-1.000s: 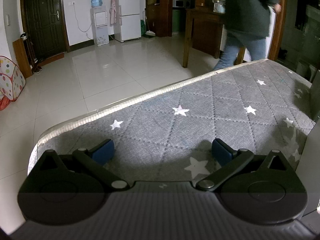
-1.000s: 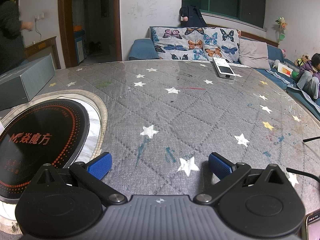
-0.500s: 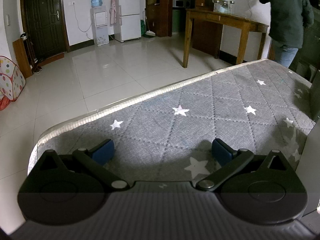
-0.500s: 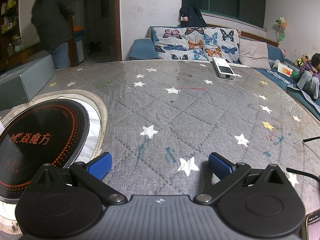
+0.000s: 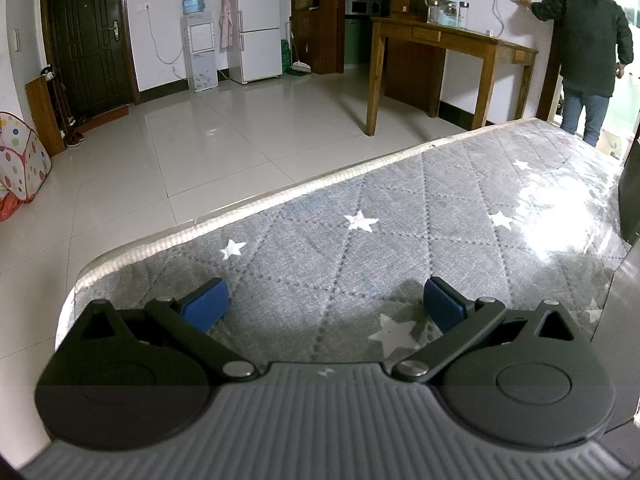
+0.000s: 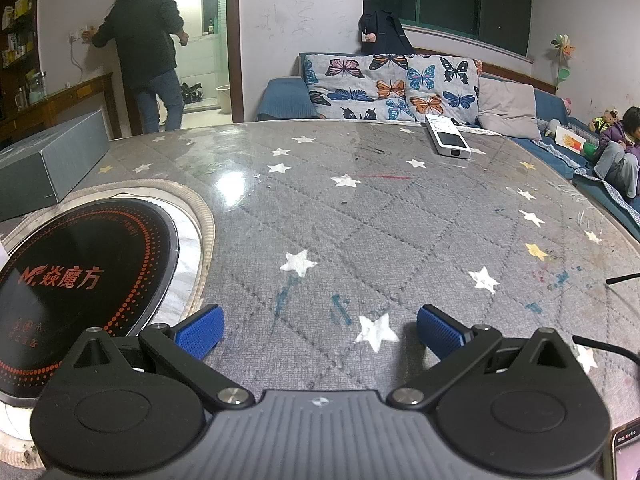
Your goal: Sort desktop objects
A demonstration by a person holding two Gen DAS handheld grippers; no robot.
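The left gripper [image 5: 324, 306] sits low over the table [image 5: 460, 216], and its two blue fingers [image 5: 204, 306] are wide apart with nothing between them. It points toward the near edge of the table and the tiled floor past it. The right gripper [image 6: 318, 330] is low over the table too, and its blue fingers [image 6: 438, 334] are also wide apart and hold nothing. Under it there is only the gray cloth with white stars. A white remote [image 6: 448, 136] lies far ahead of the right gripper, a bit to the right, near the far edge of the table. A gray box [image 6: 48, 164] lies far off to the left, behind a round black cooktop [image 6: 76, 276] that is set into the table just left of the right gripper. The corner of a phone [image 6: 626, 454] peeks in at the bottom right, close beside that gripper. A person [image 6: 146, 44] in a dark coat stands by the wall with one hand on it.
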